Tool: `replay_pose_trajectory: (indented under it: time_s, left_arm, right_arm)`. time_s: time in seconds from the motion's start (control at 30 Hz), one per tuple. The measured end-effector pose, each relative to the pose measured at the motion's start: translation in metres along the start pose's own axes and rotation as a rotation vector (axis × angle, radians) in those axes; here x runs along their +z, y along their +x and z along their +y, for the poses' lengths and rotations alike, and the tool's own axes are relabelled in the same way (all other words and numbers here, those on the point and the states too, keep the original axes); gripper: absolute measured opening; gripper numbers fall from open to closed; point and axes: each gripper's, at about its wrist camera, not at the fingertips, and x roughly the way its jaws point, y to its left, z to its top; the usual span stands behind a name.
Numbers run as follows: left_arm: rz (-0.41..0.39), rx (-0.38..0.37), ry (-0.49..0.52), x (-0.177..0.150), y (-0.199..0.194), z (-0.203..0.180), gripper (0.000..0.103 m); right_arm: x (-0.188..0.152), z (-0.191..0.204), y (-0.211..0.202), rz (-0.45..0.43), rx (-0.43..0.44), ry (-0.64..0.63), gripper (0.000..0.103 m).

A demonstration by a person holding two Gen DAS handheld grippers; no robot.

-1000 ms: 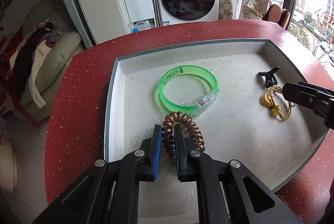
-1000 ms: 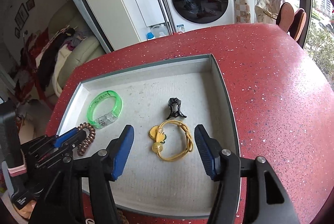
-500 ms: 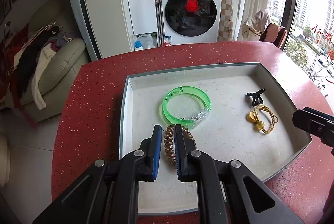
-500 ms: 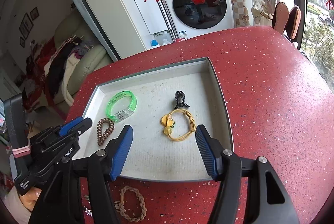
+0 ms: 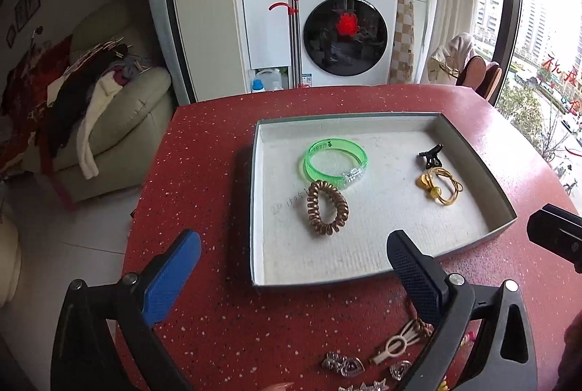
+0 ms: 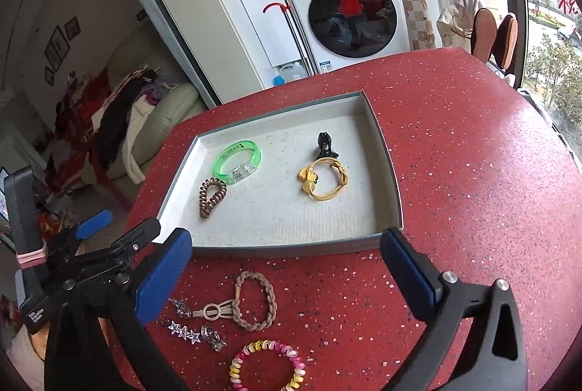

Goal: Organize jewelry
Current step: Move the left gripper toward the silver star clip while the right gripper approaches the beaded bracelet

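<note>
Left gripper [image 5: 291,267]: jaws just opened wide, gripping nothing; bronze spiral hair tie [image 5: 326,208] lying in the grey tray [image 5: 473,150].
Right gripper [image 6: 287,267]: jaws just spread wide, gripping nothing.
Right view only: pink-and-yellow spiral hair tie [image 6: 267,366] lying on the red speckled desk [image 6: 473,172].

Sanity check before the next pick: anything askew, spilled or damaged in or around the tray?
Nothing damaged or spilled. In the tray, the brown coil tie touches the green bangle, and the black clip touches the yellow tie. Five pieces still lie loose on the red table.
</note>
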Motion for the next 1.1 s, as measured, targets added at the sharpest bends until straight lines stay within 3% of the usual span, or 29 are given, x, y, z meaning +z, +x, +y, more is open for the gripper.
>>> replay_pose_trajectory:
  time_s: [0.33,0.6,1.1]
  left_arm:
    - [0.014,-0.013,0.006,-0.03,-0.023,-0.001,0.103]
    - [0.001,-0.011,0.059,-0.046,-0.038,-0.008,0.103]
    - [0.032,-0.009,0.103,-0.068,-0.042,-0.008,0.103]
  right_arm:
    - [-0.026,0.011,-0.022,-0.033,-0.013,-0.032,0.103]
    - [-0.043,0.009,-0.024,0.072,-0.033,-0.03,0.103]
    - [-0.072,0.004,-0.023,0.153,-0.063,-0.029,0.103]
